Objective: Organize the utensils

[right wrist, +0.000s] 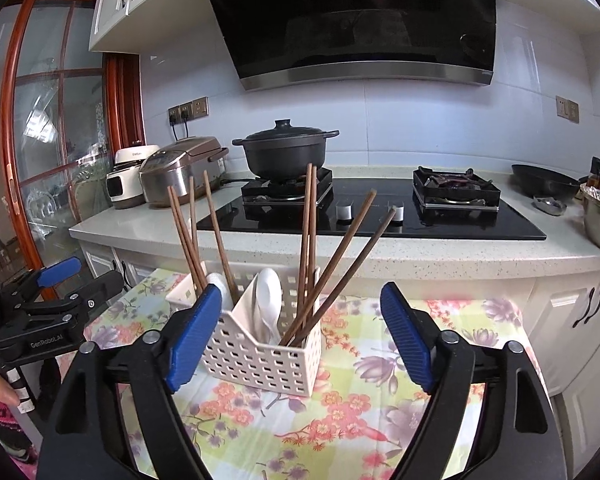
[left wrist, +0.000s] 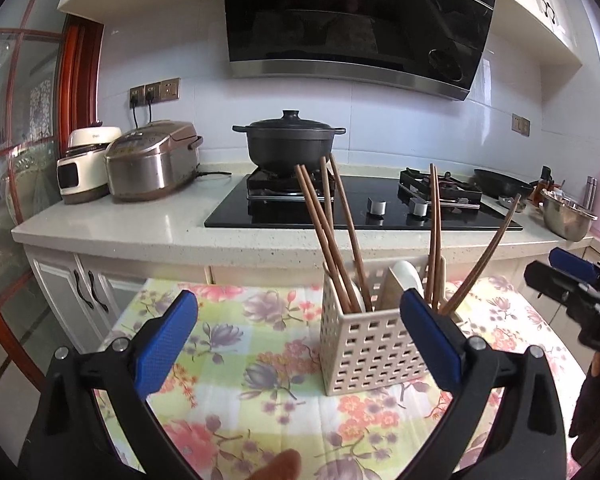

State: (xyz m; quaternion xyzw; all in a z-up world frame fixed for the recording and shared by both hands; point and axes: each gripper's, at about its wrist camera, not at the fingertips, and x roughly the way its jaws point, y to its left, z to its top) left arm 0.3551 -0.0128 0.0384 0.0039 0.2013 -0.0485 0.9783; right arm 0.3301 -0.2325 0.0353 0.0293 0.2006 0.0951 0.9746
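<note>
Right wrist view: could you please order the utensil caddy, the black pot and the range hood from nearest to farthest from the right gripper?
From the right gripper:
1. Utensil caddy, on the floral cloth between its fingers.
2. Black pot, on the left burner behind.
3. Range hood, high on the back wall.
</note>
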